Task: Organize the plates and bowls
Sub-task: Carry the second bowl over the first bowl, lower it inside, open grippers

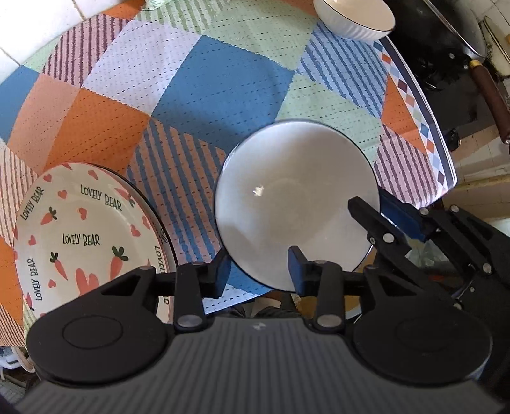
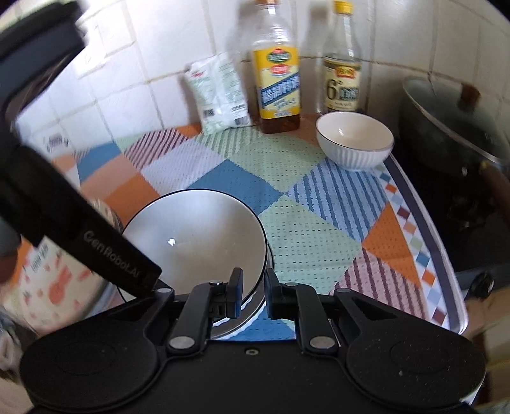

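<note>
A white bowl with a dark rim [image 1: 296,203] [image 2: 197,235] is over the patchwork cloth [image 1: 204,82], tilted in the right wrist view. My right gripper [image 2: 254,293] [image 1: 374,203] is shut on its rim, one finger inside and one outside. My left gripper [image 1: 258,274] points straight down with its jaws apart. The bowl's near rim passes between them, and the pads do not press on it. The left gripper's housing [image 2: 105,254] crosses the right wrist view. A "Lovely Bear" carrot plate [image 1: 79,239] [image 2: 57,286] lies to the left. A ribbed white bowl [image 1: 353,19] [image 2: 353,140] stands at the far right corner.
Two bottles [image 2: 277,79] [image 2: 341,73] and a white packet [image 2: 220,95] stand against the tiled wall. A lidded dark wok [image 2: 452,133] [image 1: 452,41] sits beyond the table's right edge [image 1: 427,127].
</note>
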